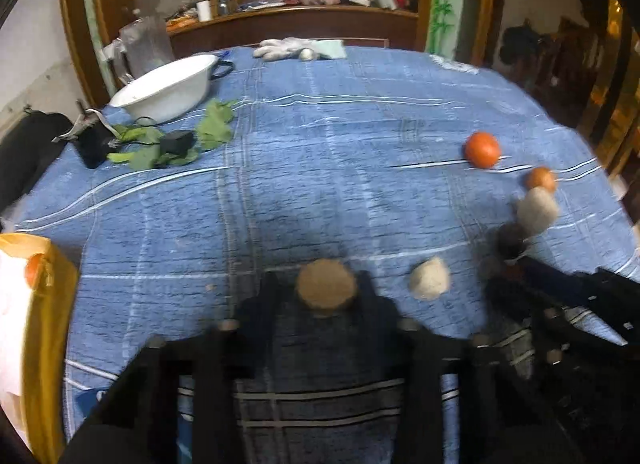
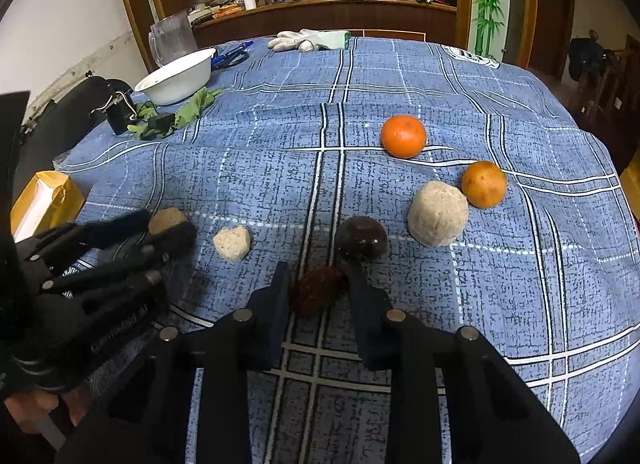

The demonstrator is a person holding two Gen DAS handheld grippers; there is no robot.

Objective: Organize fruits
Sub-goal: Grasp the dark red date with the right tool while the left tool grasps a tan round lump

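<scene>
Your right gripper (image 2: 318,284) brackets the dark red fruit (image 2: 318,291) on the tabletop (image 2: 520,304) — whether clamped, cannot tell. Left gripper (image 1: 326,290) pinches the tan fruit (image 1: 326,287). Risk: closing askew rolls it into the dark round fruit (image 2: 361,238) — just beyond.

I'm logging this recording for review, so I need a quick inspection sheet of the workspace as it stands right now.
Surface: blue plaid tablecloth, wrinkled.
Job's things: two oranges; large beige lump; small beige lump; dark round fruit; dark red fruit; tan piece.
Clutter: white bowl, green cloth, white glove, clear jug, yellow bag.
Grippers: left gripper shut on tan piece; right gripper around dark red fruit, grip unclear.
Cables: black cable by a black device.
Surroundings: cluttered wooden counter.
</scene>
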